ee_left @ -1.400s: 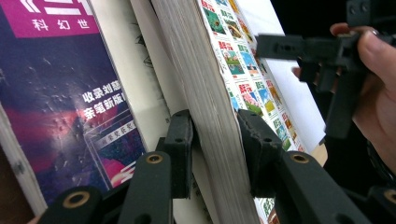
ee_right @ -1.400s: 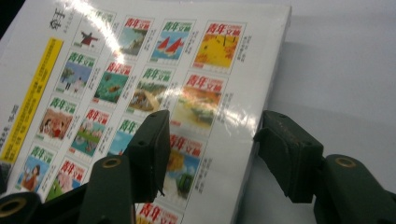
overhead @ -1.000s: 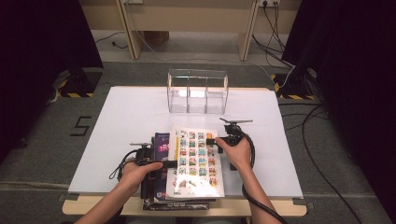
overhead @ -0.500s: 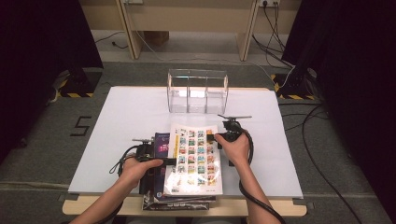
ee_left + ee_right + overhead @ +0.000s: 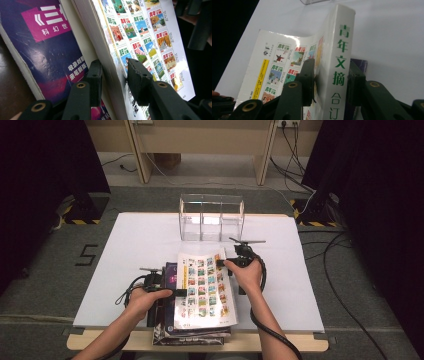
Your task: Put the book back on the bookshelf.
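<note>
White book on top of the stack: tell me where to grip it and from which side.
Grip the white book across its thickness at both long edges: right gripper on the spine, left gripper on the page edge. It is thick, glossy and bends when lifted from one side.

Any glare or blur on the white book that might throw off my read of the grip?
Right gripper view: a glare band crosses the white book cover's curved top; the spine text stays sharp. Left gripper view: the cover washes out toward its far edge, and the near jaws are slightly soft. High view: even light, mild sheen on the cover.
</note>
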A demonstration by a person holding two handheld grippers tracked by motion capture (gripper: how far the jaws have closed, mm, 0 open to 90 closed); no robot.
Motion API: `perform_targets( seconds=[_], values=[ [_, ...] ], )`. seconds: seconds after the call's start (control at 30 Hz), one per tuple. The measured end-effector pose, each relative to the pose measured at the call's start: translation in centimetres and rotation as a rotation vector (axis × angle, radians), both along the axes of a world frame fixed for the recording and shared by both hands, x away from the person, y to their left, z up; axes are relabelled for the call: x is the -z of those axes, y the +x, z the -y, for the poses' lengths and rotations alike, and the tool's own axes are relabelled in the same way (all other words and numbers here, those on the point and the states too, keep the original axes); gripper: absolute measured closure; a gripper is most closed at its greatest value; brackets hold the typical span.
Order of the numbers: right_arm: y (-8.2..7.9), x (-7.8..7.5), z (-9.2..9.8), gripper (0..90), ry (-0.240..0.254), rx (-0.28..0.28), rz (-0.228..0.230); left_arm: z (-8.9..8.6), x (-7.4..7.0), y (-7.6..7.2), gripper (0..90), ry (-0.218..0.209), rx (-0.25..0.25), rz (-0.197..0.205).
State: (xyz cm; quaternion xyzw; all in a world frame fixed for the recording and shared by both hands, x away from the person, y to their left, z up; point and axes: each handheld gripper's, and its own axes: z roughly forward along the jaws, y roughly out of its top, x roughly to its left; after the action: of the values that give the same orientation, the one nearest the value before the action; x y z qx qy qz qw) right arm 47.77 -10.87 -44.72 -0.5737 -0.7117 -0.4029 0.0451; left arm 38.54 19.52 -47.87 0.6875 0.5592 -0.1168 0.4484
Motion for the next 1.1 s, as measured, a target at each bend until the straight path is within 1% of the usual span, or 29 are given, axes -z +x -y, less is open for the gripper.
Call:
perform_targets(
  seconds=[0.1, 0.17, 0.2, 0.23, 0.3, 0.37, 0.4, 0.53, 0.57, 0.6, 0.63, 0.67, 0.7, 0.73, 0.77, 0.8, 0.83, 0.87, 0.9, 0.93, 0.97, 1.03, 1.07, 1.1],
  values=[
    [0.2, 0.1, -0.1, 64.9, -0.002, -0.006, 0.000, -0.1, 0.1, -0.1, 64.6, -0.008, -0.003, 0.004],
    [0.2, -0.1, -0.1, 68.0, 0.001, -0.019, -0.001, -0.2, 0.2, -0.1, 64.6, -0.014, -0.003, 0.002],
    [0.2, -0.1, -0.1, 68.0, 0.001, -0.019, -0.001, -0.2, 0.2, -0.1, 64.5, -0.014, -0.003, 0.002],
    [0.2, -0.7, -0.1, 70.7, 0.026, -0.031, -0.005, -0.3, 0.2, -0.1, 64.3, -0.023, -0.005, 0.004],
    [0.1, -0.9, -0.2, 70.9, 0.027, -0.029, -0.006, -0.4, 0.3, -0.2, 63.8, -0.030, -0.010, 0.006],
    [-0.2, -1.5, -0.5, 71.5, 0.014, -0.034, 0.014, -0.4, 0.4, -0.4, 63.3, -0.034, -0.017, 0.019],
    [-0.2, -1.6, -0.5, 71.5, 0.016, -0.031, 0.015, -0.4, 0.3, -0.5, 63.0, -0.032, -0.017, 0.024],
    [-0.5, -2.0, -0.4, 72.1, 0.032, -0.030, 0.019, -0.4, 0.4, -0.6, 61.5, -0.039, -0.024, 0.031],
    [-0.8, -2.5, -0.2, 72.5, 0.048, -0.034, 0.023, -0.5, 0.4, -0.7, 60.8, -0.044, -0.027, 0.038],
    [-0.8, -2.5, -0.2, 72.5, 0.048, -0.034, 0.023, -0.5, 0.4, -0.7, 60.4, -0.044, -0.027, 0.038],
    [-1.0, -2.9, -0.1, 72.8, 0.063, -0.039, 0.032, -0.5, 0.5, -0.8, 59.8, -0.049, -0.030, 0.048],
    [-1.2, -3.1, -0.2, 72.9, 0.065, -0.037, 0.032, -0.5, 0.5, -0.9, 59.2, -0.048, -0.033, 0.056],
    [-1.3, -3.3, -0.1, 73.0, 0.063, -0.039, 0.040, -0.5, 0.5, -1.0, 58.6, -0.030, -0.035, 0.066],
    [-1.4, -3.6, -0.1, 73.1, 0.061, -0.034, 0.042, -0.7, 0.3, -1.1, 59.0, 0.003, -0.031, 0.093],
    [-1.5, -3.8, 0.0, 73.3, 0.061, -0.034, 0.052, -0.9, 0.2, -1.2, 60.3, -0.001, -0.044, 0.120],
    [-1.5, -3.8, 0.0, 73.3, 0.061, -0.034, 0.052, -0.9, 0.2, -1.2, 60.2, -0.001, -0.044, 0.120],
    [-1.7, -4.4, 0.3, 73.5, 0.051, -0.022, 0.070, -1.4, -0.3, -1.4, 59.9, -0.028, -0.070, 0.137],
    [-1.7, -4.4, 0.3, 73.5, 0.051, -0.022, 0.070, -1.4, -0.3, -1.4, 59.5, -0.028, -0.070, 0.137],
    [-1.9, -4.9, 0.5, 73.5, 0.052, -0.019, 0.083, -1.8, -0.8, -1.7, 58.3, 0.014, -0.069, 0.172],
    [-1.9, -4.9, 0.5, 73.5, 0.052, -0.019, 0.083, -1.8, -0.8, -1.7, 57.5, 0.014, -0.069, 0.172],
    [-2.0, -5.1, 0.5, 73.5, 0.044, -0.016, 0.090, -2.0, -0.8, -1.8, 57.5, 0.024, -0.077, 0.182],
    [-2.4, -5.8, 0.4, 73.6, 0.030, -0.021, 0.110, -2.3, -0.6, -2.1, 54.9, 0.043, -0.076, 0.189],
    [-2.4, -5.8, 0.4, 73.6, 0.030, -0.021, 0.110, -2.3, -0.6, -2.1, 54.1, 0.043, -0.076, 0.189],
    [-2.5, -6.2, 0.3, 73.5, 0.025, -0.025, 0.119, -2.4, -0.5, -2.1, 53.2, 0.045, -0.083, 0.180]
  ],
)
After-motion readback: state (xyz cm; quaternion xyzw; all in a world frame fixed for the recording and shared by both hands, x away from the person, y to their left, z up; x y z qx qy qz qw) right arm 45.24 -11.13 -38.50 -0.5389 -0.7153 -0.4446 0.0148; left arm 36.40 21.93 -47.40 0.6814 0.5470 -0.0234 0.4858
